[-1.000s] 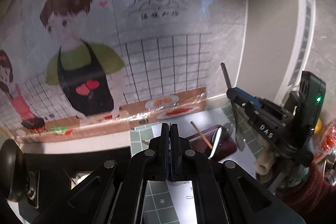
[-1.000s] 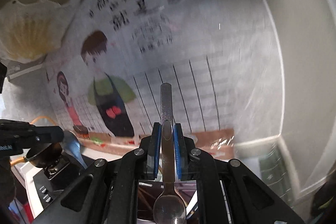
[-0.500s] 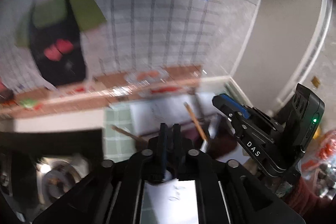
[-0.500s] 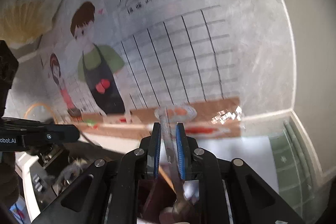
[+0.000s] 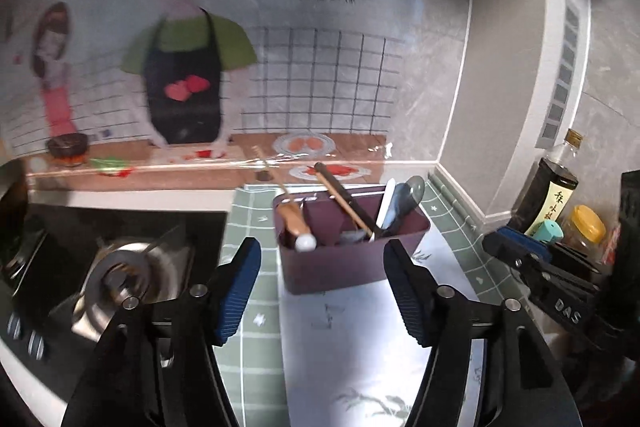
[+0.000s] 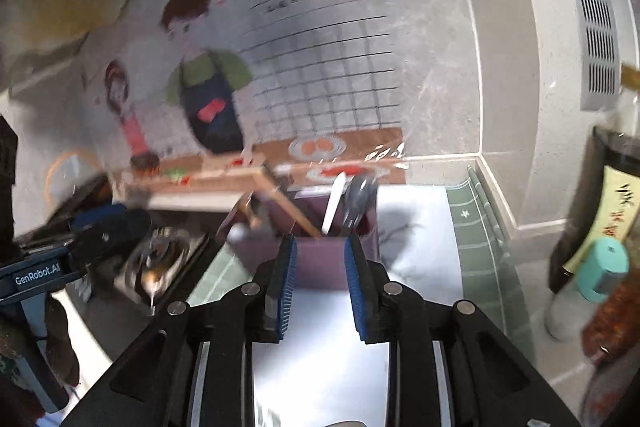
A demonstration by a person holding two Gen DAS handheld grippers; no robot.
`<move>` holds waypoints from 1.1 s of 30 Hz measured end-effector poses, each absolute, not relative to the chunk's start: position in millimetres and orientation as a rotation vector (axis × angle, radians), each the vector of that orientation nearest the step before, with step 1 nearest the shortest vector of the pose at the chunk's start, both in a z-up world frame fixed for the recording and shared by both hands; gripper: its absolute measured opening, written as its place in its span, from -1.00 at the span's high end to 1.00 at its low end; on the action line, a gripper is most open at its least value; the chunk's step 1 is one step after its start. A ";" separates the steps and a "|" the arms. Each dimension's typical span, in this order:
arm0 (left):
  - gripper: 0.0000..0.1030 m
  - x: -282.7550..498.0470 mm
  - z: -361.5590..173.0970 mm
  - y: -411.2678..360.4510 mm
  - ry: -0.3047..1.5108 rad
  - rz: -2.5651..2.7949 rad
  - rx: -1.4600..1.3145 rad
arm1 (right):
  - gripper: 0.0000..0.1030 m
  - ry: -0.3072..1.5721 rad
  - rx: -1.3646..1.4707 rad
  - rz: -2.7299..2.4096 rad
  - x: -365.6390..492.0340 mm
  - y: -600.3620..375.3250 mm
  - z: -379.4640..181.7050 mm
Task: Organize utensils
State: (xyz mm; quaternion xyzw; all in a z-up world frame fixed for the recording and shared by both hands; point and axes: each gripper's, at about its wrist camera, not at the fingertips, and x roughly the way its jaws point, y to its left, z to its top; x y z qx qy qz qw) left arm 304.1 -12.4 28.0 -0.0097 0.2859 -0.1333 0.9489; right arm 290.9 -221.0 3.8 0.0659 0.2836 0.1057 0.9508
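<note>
Ahead of left gripper [image 5: 322, 281], jaws spread wide, empty: purple utensil bin [image 5: 344, 251] upright on tiled surface [image 5: 248, 227]. Inside: metal spoon [image 5: 404, 199], white handle, chopsticks, wood-handled tool leaning. Right gripper [image 6: 320, 281] parted, holding nothing, just before bin.

Spoon [image 5: 408, 199] now in holder [image 5: 352, 259], both tools [image 6: 320, 283] newly open.

We see a cartoon wall poster [image 5: 192, 67] of a cook in a black apron behind the table [image 5: 256, 319], which wears a green tiled covering. A gas stove burner [image 5: 120, 275] sits at the left. At the right stand a dark sauce bottle [image 5: 550, 195], a yellow-lidded jar [image 5: 586, 227] and a teal cap [image 6: 604, 267]. A white vent grille [image 6: 592, 27] runs up the wall.
</note>
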 end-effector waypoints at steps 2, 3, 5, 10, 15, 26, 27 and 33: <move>-0.29 282.1 25.4 -8.9 0.553 -0.238 -0.019 | 0.51 0.568 0.102 0.236 267.6 -211.2 8.4; -0.29 273.4 24.1 -7.6 0.540 -0.221 -0.014 | 0.50 0.568 0.081 0.248 256.5 -206.1 9.7; -0.29 251.1 20.7 -7.2 0.511 -0.168 0.015 | 0.50 0.579 0.048 0.236 241.1 -198.3 10.0; -0.29 226.1 14.7 -7.4 0.516 -0.093 0.035 | 0.50 0.608 0.053 0.184 222.0 -196.1 4.5; -0.29 217.5 11.8 -8.6 0.542 -0.095 0.030 | 0.50 0.605 0.033 0.154 211.8 -194.4 0.8; -0.29 210.7 4.4 -12.0 0.588 -0.119 0.024 | 0.50 0.598 0.015 0.149 199.5 -192.6 4.0; -0.29 210.3 3.8 -12.0 0.591 -0.119 0.023 | 0.50 0.599 0.015 0.150 198.8 -193.0 3.7; -0.29 208.5 3.4 -12.3 0.598 -0.123 0.027 | 0.50 0.600 0.018 0.148 196.1 -194.2 3.1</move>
